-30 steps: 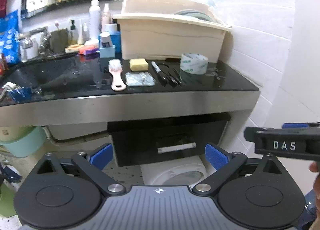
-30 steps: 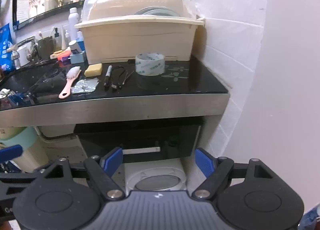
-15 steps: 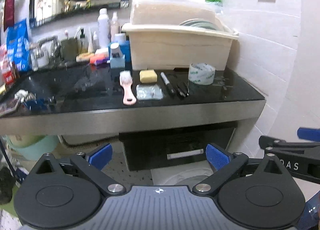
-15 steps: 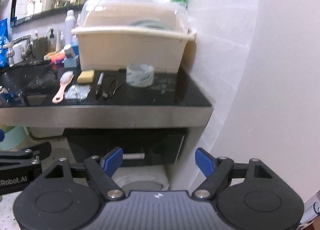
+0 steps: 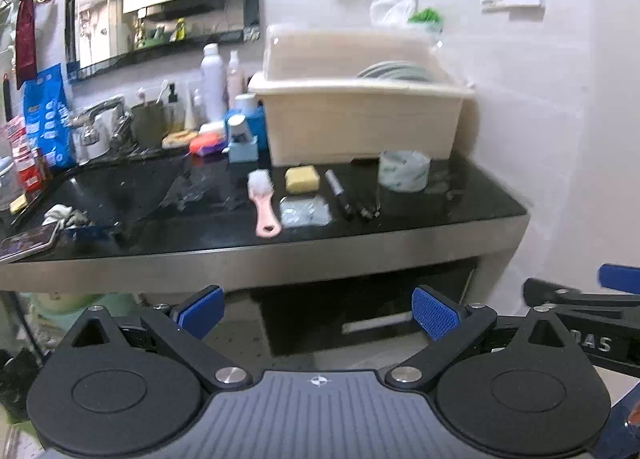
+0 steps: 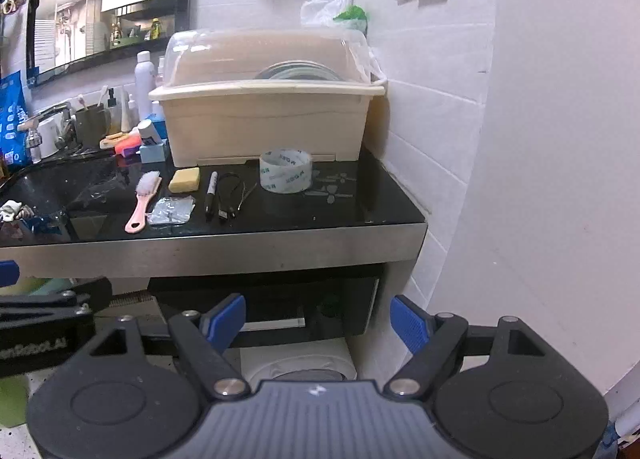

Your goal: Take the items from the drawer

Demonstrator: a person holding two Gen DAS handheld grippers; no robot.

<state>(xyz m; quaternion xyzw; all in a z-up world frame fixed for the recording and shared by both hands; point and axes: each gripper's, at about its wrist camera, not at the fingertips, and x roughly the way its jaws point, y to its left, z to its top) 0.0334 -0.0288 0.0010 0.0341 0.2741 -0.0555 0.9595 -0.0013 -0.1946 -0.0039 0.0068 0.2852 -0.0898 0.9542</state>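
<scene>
A black drawer (image 5: 360, 319) (image 6: 280, 307) with a pale handle sits closed under the steel-edged counter. On the black countertop lie a pink brush (image 6: 142, 199), a yellow sponge (image 6: 184, 180), a clear packet (image 6: 170, 211), a marker (image 6: 210, 191), a black cable (image 6: 230, 195) and a tape roll (image 6: 285, 170). My left gripper (image 5: 318, 311) is open and empty, well back from the drawer. My right gripper (image 6: 318, 319) is also open and empty, in front of the drawer. Each gripper shows at the edge of the other's view.
A beige dish box (image 6: 264, 119) with a clear lid stands at the back of the counter. Left of it are bottles, a cup and a faucet (image 5: 96, 119) over a dark sink (image 5: 112, 195). A white round appliance (image 6: 298, 363) sits below the drawer. A tiled wall (image 6: 520, 179) closes the right.
Both grippers have risen and pulled back a little, so the counter and drawer sit lower and smaller in view. The drawer and the items have stayed put.
</scene>
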